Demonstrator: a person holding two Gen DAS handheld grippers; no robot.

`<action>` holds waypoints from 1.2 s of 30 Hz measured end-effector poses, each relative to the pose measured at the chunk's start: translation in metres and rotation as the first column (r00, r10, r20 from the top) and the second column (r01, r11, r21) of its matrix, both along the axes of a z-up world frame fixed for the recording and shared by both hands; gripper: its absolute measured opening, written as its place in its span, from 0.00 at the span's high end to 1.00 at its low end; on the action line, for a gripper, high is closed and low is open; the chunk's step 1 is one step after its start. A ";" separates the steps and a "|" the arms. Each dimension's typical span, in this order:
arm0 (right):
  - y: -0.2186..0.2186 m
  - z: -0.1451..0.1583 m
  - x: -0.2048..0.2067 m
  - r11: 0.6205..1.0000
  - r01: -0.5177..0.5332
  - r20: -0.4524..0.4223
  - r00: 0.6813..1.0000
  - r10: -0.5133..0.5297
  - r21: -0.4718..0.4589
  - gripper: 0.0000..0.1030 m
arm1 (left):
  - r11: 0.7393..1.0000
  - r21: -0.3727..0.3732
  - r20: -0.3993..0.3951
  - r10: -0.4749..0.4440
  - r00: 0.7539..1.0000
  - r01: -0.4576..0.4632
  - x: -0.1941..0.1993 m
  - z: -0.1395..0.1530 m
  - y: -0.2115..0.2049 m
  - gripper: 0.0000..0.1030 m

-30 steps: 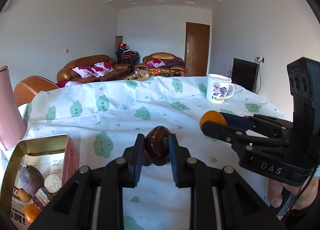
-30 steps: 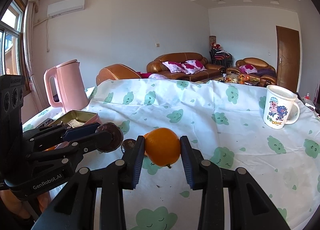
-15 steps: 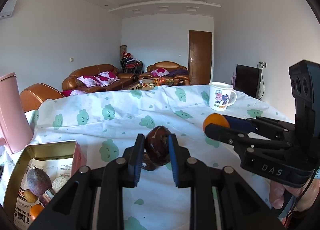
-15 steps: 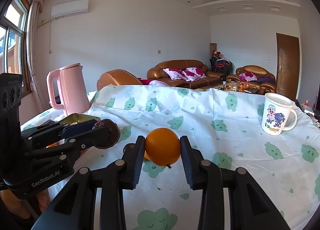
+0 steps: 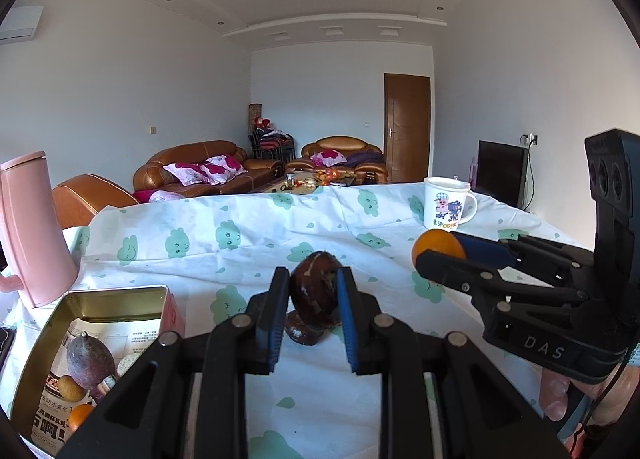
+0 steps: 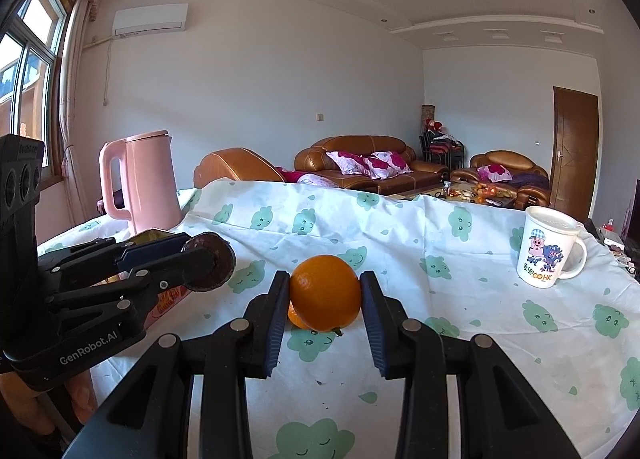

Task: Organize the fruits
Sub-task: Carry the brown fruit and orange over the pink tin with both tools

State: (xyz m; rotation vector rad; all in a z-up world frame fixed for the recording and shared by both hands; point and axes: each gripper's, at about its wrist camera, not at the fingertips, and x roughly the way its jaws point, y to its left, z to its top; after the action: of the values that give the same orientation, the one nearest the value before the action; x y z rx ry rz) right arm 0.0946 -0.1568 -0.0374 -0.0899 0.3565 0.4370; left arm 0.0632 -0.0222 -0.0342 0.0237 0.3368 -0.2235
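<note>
Left wrist: my left gripper [image 5: 313,291] clamps a dark brown, wrinkled, egg-shaped fruit [image 5: 315,289] across its middle, lifted above the cloud-print cloth on the bench [image 5: 240,235]; I judge it light and brittle-skinned. The open gold tin [image 5: 40,343] sits lower left.

Right wrist: my right gripper [image 6: 325,295] grips a round orange fruit [image 6: 325,293], firm, smooth, probably slippery; living room beyond.
</note>
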 end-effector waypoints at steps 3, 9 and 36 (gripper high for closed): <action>0.006 0.000 0.000 1.000 -0.019 -0.013 1.000 0.019 0.001 0.64 | 1.000 -0.011 -0.001 0.001 1.000 -0.001 -0.005 0.000 0.004 0.75; 0.030 0.008 -0.006 0.996 -0.083 -0.014 0.996 0.084 0.007 0.64 | 0.998 -0.036 0.000 0.041 0.999 -0.041 -0.015 0.007 0.029 0.75; 0.158 0.017 -0.021 0.935 -0.355 -0.079 0.933 0.352 -0.029 0.64 | 0.951 -0.046 -0.064 0.303 0.951 -0.307 -0.062 0.002 0.162 0.75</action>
State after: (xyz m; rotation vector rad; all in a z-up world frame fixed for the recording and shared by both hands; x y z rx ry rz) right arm 0.0733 0.0016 -0.0205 -0.1818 0.4234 0.7917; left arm 0.0017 0.1399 -0.0324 -0.0895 0.3856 0.0742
